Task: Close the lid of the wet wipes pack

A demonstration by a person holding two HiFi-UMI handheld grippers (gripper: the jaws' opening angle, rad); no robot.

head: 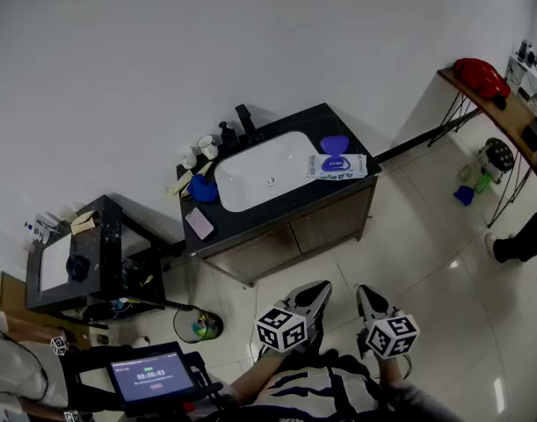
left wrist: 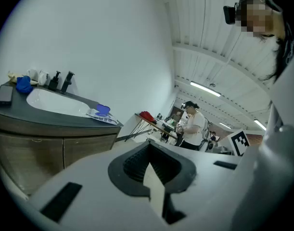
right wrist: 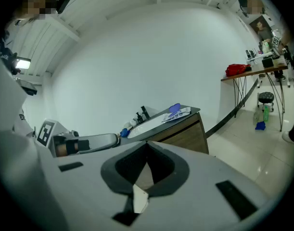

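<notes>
The wet wipes pack (head: 338,165) lies flat at the right end of the dark vanity top (head: 290,207), its blue lid (head: 334,144) flipped open toward the wall. Both gripper views show it far off: the pack (left wrist: 102,115) with lid (left wrist: 103,109) up, and the pack (right wrist: 178,112) with lid (right wrist: 174,108). My left gripper (head: 316,295) and right gripper (head: 371,299) hang side by side over the floor, well short of the vanity. Each one's jaws meet with nothing between them, as the left gripper (left wrist: 148,150) and right gripper (right wrist: 147,148) show close up.
A white sink basin (head: 259,170) with a black faucet (head: 246,117), a blue cloth (head: 203,189) and a phone (head: 199,223) share the vanity. A black side table (head: 101,253) and a bin (head: 198,325) stand left. A desk with a red bag (head: 481,76) stands right; a person (left wrist: 192,126) stands behind.
</notes>
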